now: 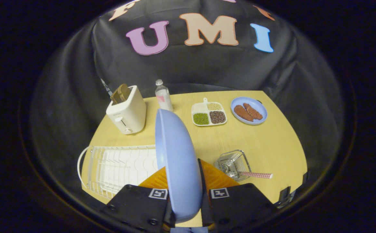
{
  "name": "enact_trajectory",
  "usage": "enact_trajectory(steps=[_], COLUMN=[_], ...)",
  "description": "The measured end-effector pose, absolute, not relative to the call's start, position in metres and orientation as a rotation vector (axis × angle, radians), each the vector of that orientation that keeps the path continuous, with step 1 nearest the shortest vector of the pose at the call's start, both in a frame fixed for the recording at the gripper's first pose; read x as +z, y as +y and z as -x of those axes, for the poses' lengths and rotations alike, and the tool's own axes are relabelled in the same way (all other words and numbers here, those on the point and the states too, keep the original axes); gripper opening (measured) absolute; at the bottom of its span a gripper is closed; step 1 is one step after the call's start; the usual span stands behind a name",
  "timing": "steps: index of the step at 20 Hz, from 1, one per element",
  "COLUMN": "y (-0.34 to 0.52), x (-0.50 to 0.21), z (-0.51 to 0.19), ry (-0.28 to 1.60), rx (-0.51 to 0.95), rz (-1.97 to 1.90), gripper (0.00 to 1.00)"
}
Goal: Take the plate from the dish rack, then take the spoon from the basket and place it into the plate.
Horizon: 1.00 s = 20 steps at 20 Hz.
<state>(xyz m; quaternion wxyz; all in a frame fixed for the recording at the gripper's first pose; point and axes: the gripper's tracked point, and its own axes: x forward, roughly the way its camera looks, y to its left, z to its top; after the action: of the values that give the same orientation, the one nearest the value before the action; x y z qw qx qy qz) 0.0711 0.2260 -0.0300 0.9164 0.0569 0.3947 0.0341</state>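
Observation:
A light blue plate [175, 155] stands on edge between my fingers, lifted above the table, its rim reaching toward the bottle. My gripper [186, 200] is shut on the plate, one black finger pressing each face near its lower rim. The white wire dish rack [120, 168] lies just left of the fingers with no dishes in it. To the right, a small wire basket [234, 163] holds the spoon [255, 175]. Its red-and-white checked handle sticks out to the right.
On the wooden table [265, 145], a white toaster [127, 111] with bread stands at the back left and a clear bottle [163, 96] beside it. Further right are a divided tray of beans [209, 114] and a blue plate with sausages [248, 110].

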Motion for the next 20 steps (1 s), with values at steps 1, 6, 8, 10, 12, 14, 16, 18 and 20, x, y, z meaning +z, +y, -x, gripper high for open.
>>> enact_trajectory(steps=[1, 6, 8, 10, 12, 14, 16, 18, 20], y=[0.222, 0.2, 0.186, 0.174, 0.151, 0.127, 0.107, 0.088, 0.071], x=[-0.026, -0.006, -0.009, -0.017, -0.032, -0.05, -0.065, -0.086, -0.11], z=[-0.067, -0.023, 0.005, 0.033, 0.05, 0.062, 0.073, 0.079, 0.081], ry=[0.797, 0.7, 0.692, 0.686, 0.658, 0.625, 0.588, 0.537, 0.496], rx=[0.1, 0.277, 0.326, 0.377, 0.38, 0.361, 0.336, 0.295, 0.232], rz=[-0.186, -0.505, -0.609, -0.698, -0.743, -0.774, -0.819, -0.849, -0.888], gripper=[0.34, 0.34, 0.34, 0.33, 0.33, 0.33, 0.33, 0.33, 0.33])
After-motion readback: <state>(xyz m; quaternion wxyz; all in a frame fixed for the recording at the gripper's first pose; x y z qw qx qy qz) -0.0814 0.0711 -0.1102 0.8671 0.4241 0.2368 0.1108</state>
